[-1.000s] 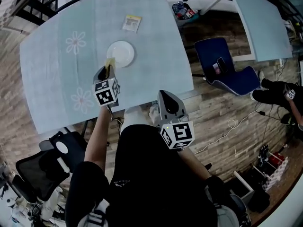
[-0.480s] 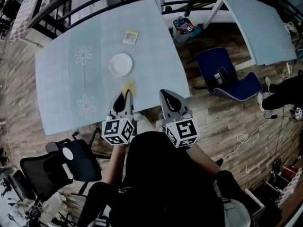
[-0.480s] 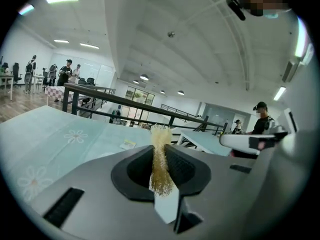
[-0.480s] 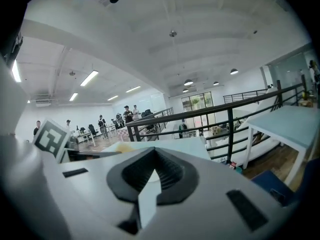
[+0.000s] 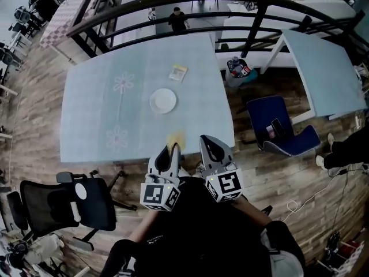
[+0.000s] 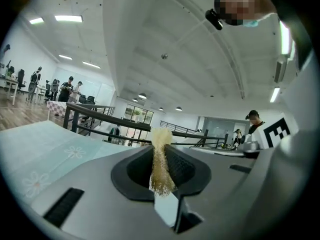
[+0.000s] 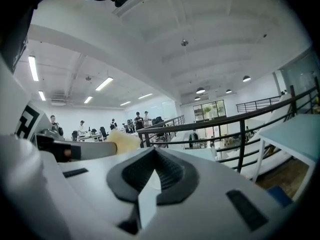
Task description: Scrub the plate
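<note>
Left gripper [image 5: 172,149] clamps the yellow scrubber [image 5: 175,138], right gripper [image 5: 208,142] is closed and empty; the plate [image 5: 163,101] lies well apart at 12 o'clock, so scrubbing is judged either finished or unstarted.

Open tablecloth [image 5: 98,114] all round plate [image 5: 163,101], packet [image 5: 178,72] just beyond, chair [image 5: 75,203] by near edge

place: open-plan office | signs: swivel chair [image 5: 63,203]; long desk [image 5: 98,120]; black railing [image 5: 173,4]; ceiling strip lights [image 6: 68,18]; people at distant workstations [image 6: 67,88]
</note>
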A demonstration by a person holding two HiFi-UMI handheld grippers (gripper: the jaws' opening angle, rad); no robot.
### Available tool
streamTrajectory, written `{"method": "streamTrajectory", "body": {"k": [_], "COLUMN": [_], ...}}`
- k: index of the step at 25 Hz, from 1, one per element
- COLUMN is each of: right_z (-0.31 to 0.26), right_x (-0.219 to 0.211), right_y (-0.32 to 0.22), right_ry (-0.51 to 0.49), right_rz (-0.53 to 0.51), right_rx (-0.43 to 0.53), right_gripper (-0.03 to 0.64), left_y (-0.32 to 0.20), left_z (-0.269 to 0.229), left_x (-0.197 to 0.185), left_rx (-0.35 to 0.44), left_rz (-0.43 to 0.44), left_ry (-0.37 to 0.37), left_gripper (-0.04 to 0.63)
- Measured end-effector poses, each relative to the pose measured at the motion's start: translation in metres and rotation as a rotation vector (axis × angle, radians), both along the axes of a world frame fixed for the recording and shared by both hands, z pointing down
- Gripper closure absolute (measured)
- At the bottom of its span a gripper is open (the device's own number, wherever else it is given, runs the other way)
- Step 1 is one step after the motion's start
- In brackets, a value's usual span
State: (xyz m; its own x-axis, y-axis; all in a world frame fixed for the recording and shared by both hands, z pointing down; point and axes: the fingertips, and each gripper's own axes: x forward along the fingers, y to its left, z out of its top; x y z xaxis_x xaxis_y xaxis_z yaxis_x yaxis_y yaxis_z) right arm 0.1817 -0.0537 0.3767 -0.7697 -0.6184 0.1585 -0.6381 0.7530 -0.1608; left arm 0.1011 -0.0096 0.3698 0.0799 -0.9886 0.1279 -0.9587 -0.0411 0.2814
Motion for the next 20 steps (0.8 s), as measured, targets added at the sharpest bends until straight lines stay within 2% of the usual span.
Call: {"method": "streamTrajectory", "body": {"k": [5, 13, 20], "right_z": [0.002, -0.008, -0.011], "right_x": [-0.004, -0.003, -0.005], "right_y": [-0.002, -0.011, -0.006], "right_ry": [0.007, -0.018, 0.001], "right_rz": [-0.009, -0.028, -0.052], "right_rx": [0.035, 0.055, 0.086], "right_gripper": [0.615, 0.615, 0.615], "left_y": [0.0, -0.001, -0.007], "left_z": [0.002, 0.008, 0.01], "left_x": [0.009, 0.005, 0.005], "left_rx": [0.019, 0.006, 0.003], "left_rz": [0.016, -0.011, -0.009], "left_ry": [0.001, 0.004, 0.004], "left_gripper": [0.527, 0.528, 0.528]}}
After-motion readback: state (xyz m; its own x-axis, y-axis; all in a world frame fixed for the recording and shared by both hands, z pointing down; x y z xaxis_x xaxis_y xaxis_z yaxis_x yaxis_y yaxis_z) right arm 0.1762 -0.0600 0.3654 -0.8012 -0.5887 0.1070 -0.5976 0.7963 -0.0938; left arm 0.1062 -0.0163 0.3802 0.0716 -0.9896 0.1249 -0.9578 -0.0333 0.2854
